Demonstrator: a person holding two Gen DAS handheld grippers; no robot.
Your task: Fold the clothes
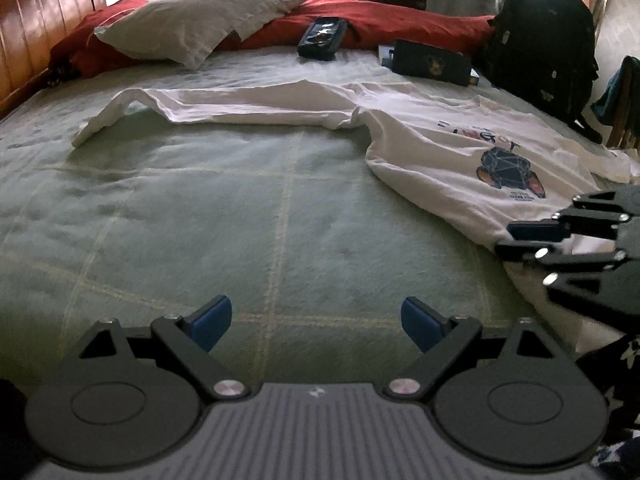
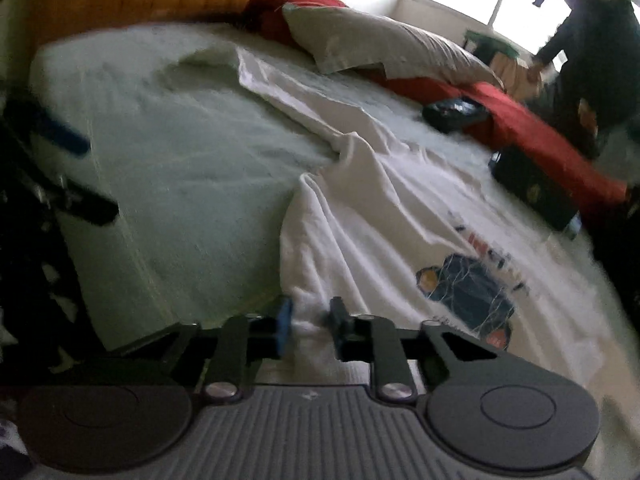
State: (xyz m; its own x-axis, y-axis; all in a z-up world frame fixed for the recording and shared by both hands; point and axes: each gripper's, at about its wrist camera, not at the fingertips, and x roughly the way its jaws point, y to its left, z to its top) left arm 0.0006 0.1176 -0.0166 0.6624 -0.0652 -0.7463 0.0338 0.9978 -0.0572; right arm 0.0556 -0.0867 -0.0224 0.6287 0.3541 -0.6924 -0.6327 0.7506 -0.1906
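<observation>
Shirt [image 1: 460,160] white, spread rumpled on green bed [image 1: 240,220], one sleeve stretched toward pillow [image 1: 200,20] (printed graphic face up). Right gripper [image 2: 310,322] clamped on bunched hem at near edge. Left gripper [image 1: 316,322] spread wide, empty, low over bare blanket beside shirt. Backpack [image 1: 544,32] and dark cases at far side.

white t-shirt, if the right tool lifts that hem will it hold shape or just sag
The white t-shirt will likely sag: it already lies in soft wrinkles with its sleeve draped unevenly. It is probably light, being thin cloth. The right tool pinches only one bunched spot, so the rest should trail on the bed.
</observation>
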